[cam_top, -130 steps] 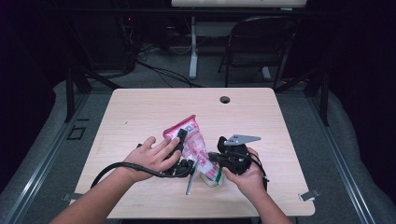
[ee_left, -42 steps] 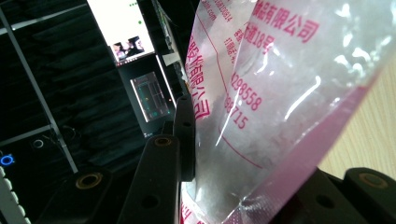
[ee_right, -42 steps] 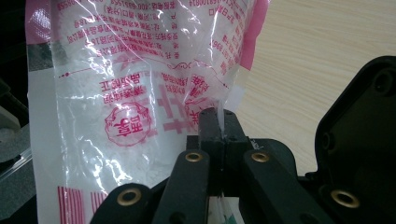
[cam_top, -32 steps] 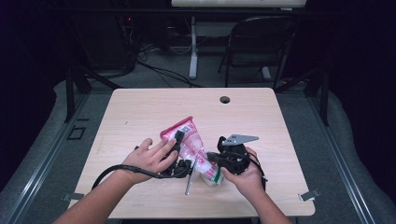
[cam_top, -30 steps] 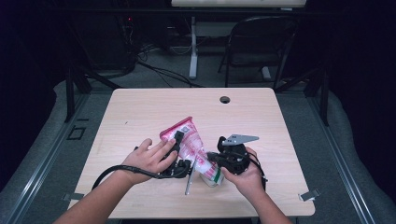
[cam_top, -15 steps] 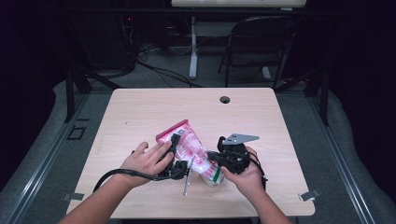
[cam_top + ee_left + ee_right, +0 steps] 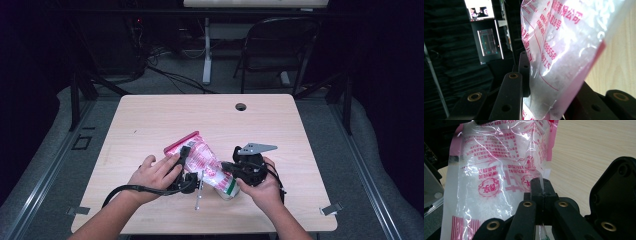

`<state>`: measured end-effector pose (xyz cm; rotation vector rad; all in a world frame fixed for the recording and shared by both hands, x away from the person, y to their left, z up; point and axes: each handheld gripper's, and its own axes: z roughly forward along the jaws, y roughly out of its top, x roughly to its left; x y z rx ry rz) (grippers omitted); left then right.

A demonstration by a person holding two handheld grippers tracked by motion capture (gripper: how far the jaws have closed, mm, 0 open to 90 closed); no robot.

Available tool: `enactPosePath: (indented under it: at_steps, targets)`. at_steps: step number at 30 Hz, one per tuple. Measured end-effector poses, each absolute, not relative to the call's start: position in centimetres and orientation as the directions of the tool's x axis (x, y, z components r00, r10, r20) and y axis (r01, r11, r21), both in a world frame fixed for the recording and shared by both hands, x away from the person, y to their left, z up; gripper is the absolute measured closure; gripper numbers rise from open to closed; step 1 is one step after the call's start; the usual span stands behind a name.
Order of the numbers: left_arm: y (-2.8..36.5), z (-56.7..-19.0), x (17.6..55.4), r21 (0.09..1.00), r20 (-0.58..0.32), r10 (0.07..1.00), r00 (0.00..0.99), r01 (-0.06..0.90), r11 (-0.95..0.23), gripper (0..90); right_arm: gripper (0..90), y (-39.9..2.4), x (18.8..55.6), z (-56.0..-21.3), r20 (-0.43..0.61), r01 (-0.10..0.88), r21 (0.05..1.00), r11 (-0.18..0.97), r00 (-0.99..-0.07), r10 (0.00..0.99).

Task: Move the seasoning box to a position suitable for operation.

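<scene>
A clear plastic bag [image 7: 202, 160] with red print holds white grains and lies slanted between both hands, near the table's front. My left gripper [image 7: 186, 152] grips it close to its pink top strip. In the left gripper view the bag [image 7: 559, 50] fills the gap between the black jaws of that gripper [image 7: 549, 82], which press on it. My right gripper [image 7: 227, 167] is at the bag's lower end. In the right gripper view its jaws [image 7: 541, 186] are shut on a thin clear edge of the bag [image 7: 494, 170].
A thin metal rod-like tool [image 7: 199, 192] lies on the light wooden table [image 7: 150, 120] between the hands. A round cable hole [image 7: 241, 106] sits near the far edge. A folding chair [image 7: 280, 45] stands beyond the table. Lit screens [image 7: 480, 10] glow in the dark.
The left hand has shifted slightly left and toward the person, taking the bag's pink top end with it. The right hand has not moved.
</scene>
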<state>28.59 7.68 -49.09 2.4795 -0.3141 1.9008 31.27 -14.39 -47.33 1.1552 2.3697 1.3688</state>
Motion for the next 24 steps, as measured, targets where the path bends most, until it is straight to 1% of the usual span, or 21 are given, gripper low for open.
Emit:
enactPosePath:
  at_steps: [5,6,11,16,24]
  targets:
    - [7.8,-49.3,28.6,-0.101,0.952,-0.139,0.272,-0.146,-0.984,77.6,90.0,-14.3,31.3,-47.3,0.216,0.536,0.795,0.283,-0.686,0.695]
    - [7.8,-49.3,28.6,-0.102,0.956,-0.138,0.260,-0.150,-0.983,77.7,90.0,-14.3,31.3,-47.3,0.216,0.536,0.796,0.282,-0.686,0.695]
    - [7.9,-49.6,28.6,-0.078,0.955,-0.116,0.273,-0.145,-0.986,77.8,90.0,-14.4,31.3,-47.3,0.216,0.536,0.796,0.280,-0.685,0.696]
    - [8.0,-49.9,28.5,-0.037,0.956,-0.074,0.285,-0.133,-0.990,77.8,90.0,-14.4,31.3,-47.3,0.218,0.538,0.796,0.279,-0.684,0.697]
    - [8.2,-50.3,28.4,-0.010,0.949,-0.047,0.311,-0.119,-0.993,78.0,90.0,-14.3,31.3,-47.3,0.218,0.537,0.796,0.278,-0.683,0.697]
